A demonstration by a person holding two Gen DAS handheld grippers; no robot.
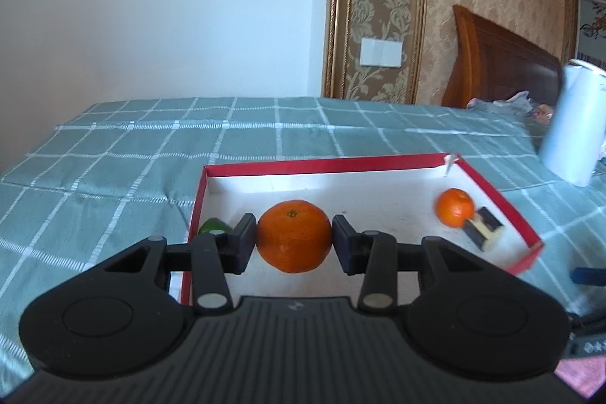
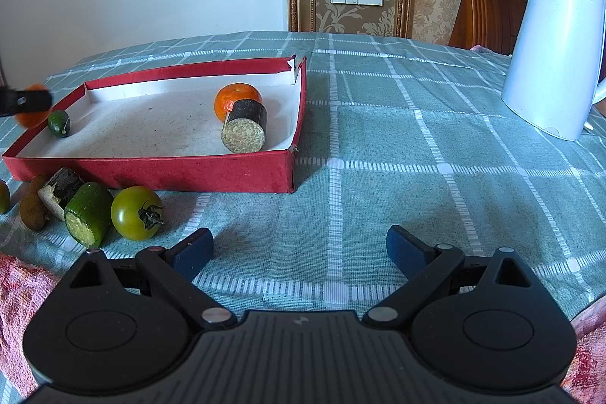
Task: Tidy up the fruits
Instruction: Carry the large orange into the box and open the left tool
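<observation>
The box (image 2: 159, 173) looks like matt red cardboard with a white, slightly soiled paper lining. The cloth (image 2: 416, 146) is woven teal check fabric. The kettle (image 2: 553, 63) is smooth glossy white plastic. The orange (image 1: 294, 235) has dimpled, faintly shiny peel.

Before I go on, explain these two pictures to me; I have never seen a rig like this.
No robot here: a person holds a two-finger gripper in each hand, each with a camera looking along its fingers.

The left camera shows the left gripper shut on an orange above the red tray. The right camera shows the right gripper open and holding nothing, above the checked cloth.

In the tray lie a second orange, a dark cut cylinder and a small green fruit. Outside it sit a green tomato and a green cut piece. A white kettle stands to the right.
</observation>
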